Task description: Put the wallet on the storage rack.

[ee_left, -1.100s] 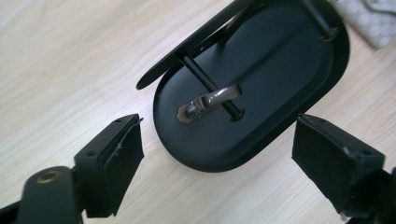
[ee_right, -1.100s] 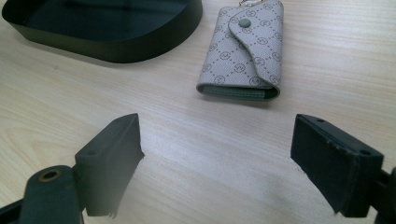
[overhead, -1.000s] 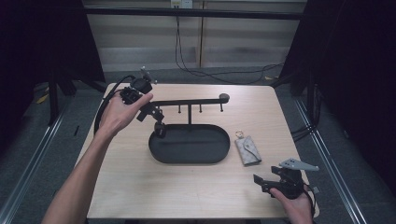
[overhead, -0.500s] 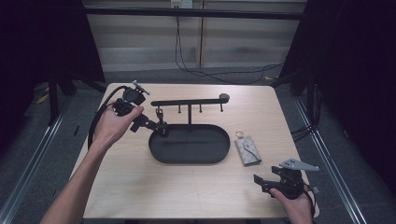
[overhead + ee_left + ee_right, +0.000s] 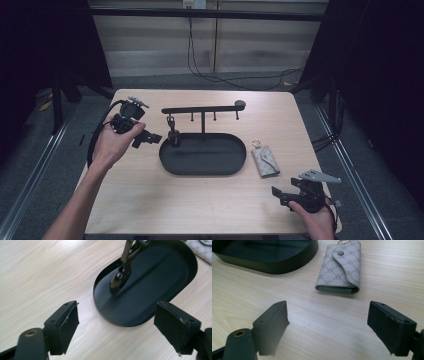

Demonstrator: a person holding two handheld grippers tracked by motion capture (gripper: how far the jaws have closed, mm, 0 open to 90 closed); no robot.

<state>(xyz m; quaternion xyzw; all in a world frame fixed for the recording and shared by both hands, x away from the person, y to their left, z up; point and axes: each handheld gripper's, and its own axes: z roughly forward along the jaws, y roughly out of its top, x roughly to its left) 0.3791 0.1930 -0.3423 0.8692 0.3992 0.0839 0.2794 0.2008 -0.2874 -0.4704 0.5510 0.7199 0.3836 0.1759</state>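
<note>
the high view is dim at its edges, black at both sides, with even overhead light on the pale worktop at centre. both gripper views are bright and sharp on the wood; near black pads look slightly soft, and the dark tray carries a faint sheen.

A pale wooden counter stands on grey carpeted floor — black curtains hang at both sides. Behind it, a light panelled wall with black cables trailing down — dim light overall.
</note>
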